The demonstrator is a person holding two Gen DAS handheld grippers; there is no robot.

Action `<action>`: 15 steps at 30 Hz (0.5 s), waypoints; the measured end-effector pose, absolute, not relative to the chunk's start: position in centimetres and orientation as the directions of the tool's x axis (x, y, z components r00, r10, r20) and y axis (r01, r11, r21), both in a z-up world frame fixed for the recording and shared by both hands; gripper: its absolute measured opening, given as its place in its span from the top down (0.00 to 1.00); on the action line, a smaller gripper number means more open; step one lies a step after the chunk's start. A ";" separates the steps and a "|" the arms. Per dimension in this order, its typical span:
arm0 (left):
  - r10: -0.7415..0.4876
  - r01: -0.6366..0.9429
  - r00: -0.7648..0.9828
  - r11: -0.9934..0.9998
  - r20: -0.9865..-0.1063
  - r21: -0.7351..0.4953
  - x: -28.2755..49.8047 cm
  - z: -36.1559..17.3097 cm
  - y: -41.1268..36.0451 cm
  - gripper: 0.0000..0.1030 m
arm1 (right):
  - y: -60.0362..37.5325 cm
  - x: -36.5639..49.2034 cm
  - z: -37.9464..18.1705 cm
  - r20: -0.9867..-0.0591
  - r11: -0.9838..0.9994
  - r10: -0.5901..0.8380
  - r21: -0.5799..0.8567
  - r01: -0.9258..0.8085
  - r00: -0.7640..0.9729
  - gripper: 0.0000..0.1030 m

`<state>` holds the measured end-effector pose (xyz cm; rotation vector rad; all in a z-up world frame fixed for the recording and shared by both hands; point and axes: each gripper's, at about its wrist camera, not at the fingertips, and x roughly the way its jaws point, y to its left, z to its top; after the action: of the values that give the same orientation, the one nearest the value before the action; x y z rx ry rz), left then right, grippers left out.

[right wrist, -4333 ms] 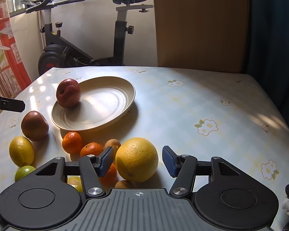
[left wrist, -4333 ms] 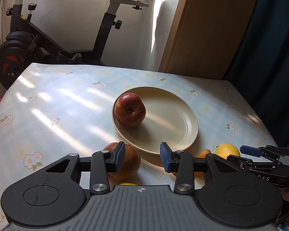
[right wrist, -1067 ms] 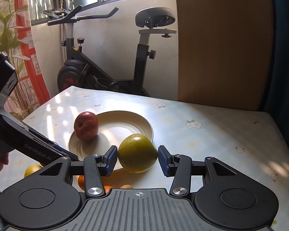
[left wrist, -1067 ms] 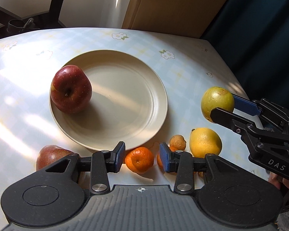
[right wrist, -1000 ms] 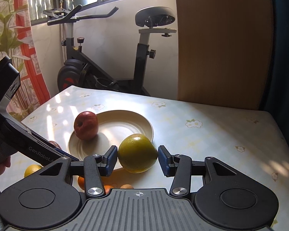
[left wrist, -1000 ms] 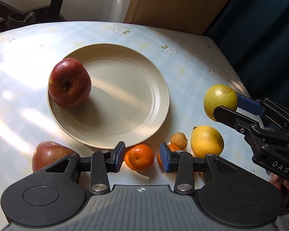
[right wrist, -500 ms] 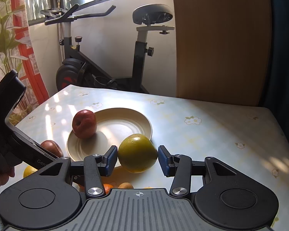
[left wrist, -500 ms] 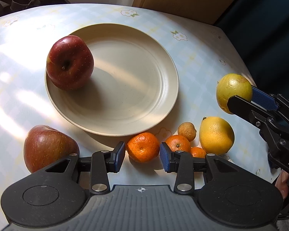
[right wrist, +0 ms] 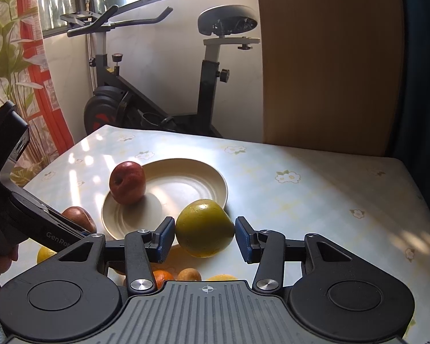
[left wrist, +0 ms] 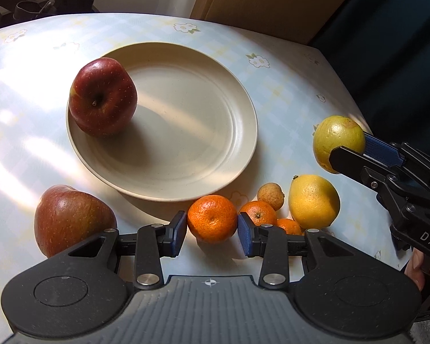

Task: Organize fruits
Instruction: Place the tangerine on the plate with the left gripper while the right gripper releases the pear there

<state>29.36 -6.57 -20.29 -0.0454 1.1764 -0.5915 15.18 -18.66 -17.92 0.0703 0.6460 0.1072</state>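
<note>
Two handheld grippers work over a flower-print tabletop (left wrist: pixel 283 86) strewn with fruit. From the left wrist camera, the left gripper (left wrist: pixel 212 233) holds its blue-padded fingers apart on either side of a mandarin (left wrist: pixel 212 218) that sits on the cloth just below the cream plate (left wrist: pixel 192 132); whether the pads touch the peel cannot be told. A red apple (left wrist: pixel 102 97) rests at the plate's 9 o'clock edge, and a second apple (left wrist: pixel 71 218) lies off the plate at about 7 o'clock. Two smaller mandarins (left wrist: pixel 258 213), a small brown fruit (left wrist: pixel 270 196) and a lemon (left wrist: pixel 314 200) cluster at the plate's 5 o'clock. At 3 o'clock the right gripper (left wrist: pixel 355 150) carries a yellow-green citrus (left wrist: pixel 336 140) above the cloth. From the right wrist camera, the right gripper's fingers (right wrist: pixel 164 239) are clamped on that citrus, held clear of the tabletop in front of the plate's near right rim, with the apple at the plate's left. An exercise bike (right wrist: pixel 169 86) stands behind, and the left gripper enters low at 9 o'clock.
</note>
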 end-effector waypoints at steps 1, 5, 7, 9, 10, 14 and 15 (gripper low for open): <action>-0.460 0.420 0.265 0.846 -0.848 -0.328 29.3 -19.6 -6.6 0.61 | -18.7 15.2 -17.9 -0.597 0.992 0.124 0.100 -0.080 0.792 0.59; -0.477 0.432 0.319 0.842 -0.819 -0.322 29.5 -17.1 -5.7 0.61 | -19.0 15.8 -17.5 -0.592 0.986 0.158 0.137 -0.095 0.790 0.59; -0.488 0.440 0.347 0.839 -0.801 -0.321 30.2 -15.7 -5.0 0.61 | -19.1 16.4 -17.3 -0.591 0.984 0.172 0.143 -0.108 0.788 0.59; -0.487 0.435 0.384 0.845 -0.784 -0.312 31.3 -14.3 -4.2 0.61 | -19.0 17.1 -17.1 -0.594 0.984 0.174 0.128 -0.122 0.785 0.59; -0.484 0.432 0.401 0.848 -0.778 -0.306 31.9 -13.6 -3.9 0.61 | -19.0 17.5 -17.0 -0.594 0.984 0.176 0.119 -0.130 0.785 0.59; -0.467 0.424 0.465 0.863 -0.752 -0.273 34.3 -11.7 -3.6 0.61 | -18.9 19.8 -16.7 -0.593 0.981 0.194 0.102 -0.166 0.781 0.59; -0.464 0.426 0.470 0.864 -0.751 -0.267 35.1 -11.4 -3.6 0.61 | -18.8 20.4 -16.7 -0.595 0.980 0.197 0.097 -0.174 0.779 0.59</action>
<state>35.09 -3.63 -11.41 -0.0450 0.9336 -0.5452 20.39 -18.84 -16.69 0.0373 0.6469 0.2007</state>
